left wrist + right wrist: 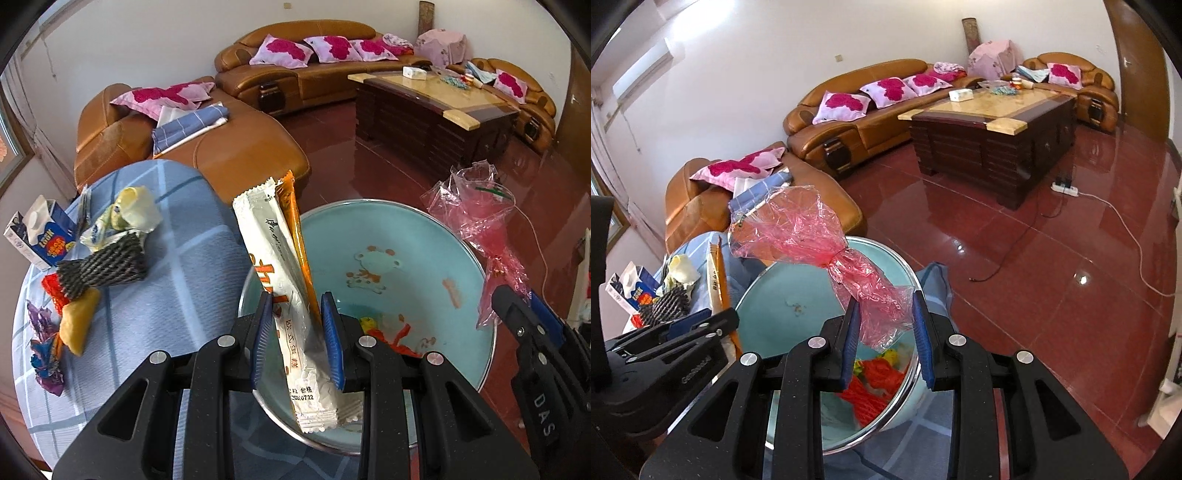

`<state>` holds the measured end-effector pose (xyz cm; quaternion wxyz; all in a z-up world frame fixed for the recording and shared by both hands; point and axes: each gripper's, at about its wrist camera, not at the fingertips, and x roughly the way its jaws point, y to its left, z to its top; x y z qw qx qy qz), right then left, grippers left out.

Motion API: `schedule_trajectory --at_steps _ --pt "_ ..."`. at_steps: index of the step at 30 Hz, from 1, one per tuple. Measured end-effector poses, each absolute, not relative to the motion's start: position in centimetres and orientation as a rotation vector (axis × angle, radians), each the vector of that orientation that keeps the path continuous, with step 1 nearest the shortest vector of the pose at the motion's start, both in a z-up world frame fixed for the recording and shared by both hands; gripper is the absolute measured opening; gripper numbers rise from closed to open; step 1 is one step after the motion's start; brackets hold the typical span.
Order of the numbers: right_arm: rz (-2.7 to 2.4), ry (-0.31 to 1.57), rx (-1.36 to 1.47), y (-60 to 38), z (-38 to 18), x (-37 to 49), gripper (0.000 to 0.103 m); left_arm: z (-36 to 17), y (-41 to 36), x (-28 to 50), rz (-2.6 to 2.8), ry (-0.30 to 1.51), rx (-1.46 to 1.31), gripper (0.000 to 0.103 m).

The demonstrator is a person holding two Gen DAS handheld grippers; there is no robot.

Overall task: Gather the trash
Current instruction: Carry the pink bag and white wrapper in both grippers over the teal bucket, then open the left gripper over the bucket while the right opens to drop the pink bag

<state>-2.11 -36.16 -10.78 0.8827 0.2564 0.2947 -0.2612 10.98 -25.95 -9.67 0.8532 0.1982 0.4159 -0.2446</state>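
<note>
At the left of the left wrist view, wrappers still litter the counter (177,280). The left gripper (299,343) has its jaws clamped on long snack wrappers (284,280), upright over the basin (436,236). The right gripper (884,339) pinches a pink cellophane bag (820,236), angled toward upper left above the same basin.

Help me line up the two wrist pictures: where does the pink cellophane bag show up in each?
Left wrist view: the pink cellophane bag is at the right, beyond the basin's far rim, held by the right gripper.
Right wrist view: the bag is centre, held between the jaws and reaching up-left over the basin.
Shared landmark: the light blue basin.
</note>
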Motion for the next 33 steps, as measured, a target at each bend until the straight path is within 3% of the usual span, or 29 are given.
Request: schedule_trajectory --at_steps 7,9,15,25,31,33 --pt "-0.544 0.621 0.546 -36.4 -11.0 -2.0 0.029 -10.7 -26.8 10.9 -0.527 0.899 0.432 0.035" --pt "-0.547 0.622 0.554 -36.6 -11.0 -2.1 0.029 -10.7 -26.8 10.8 -0.530 0.899 0.430 0.051" --pt "-0.545 0.621 0.559 -36.7 -10.9 -2.0 0.029 -10.0 -26.2 10.4 -0.516 0.868 0.430 0.064" --pt "-0.526 0.629 0.549 -36.2 -10.9 -1.9 0.029 -8.7 -22.5 10.4 -0.424 0.820 0.411 0.072" --pt "-0.494 0.635 0.523 -35.5 -11.1 -1.4 0.042 -8.0 -20.1 10.5 -0.369 0.807 0.383 0.074" --pt "-0.492 0.632 0.514 -35.4 -10.9 -1.5 0.042 -7.9 -19.6 10.7 -0.356 0.806 0.376 0.077"
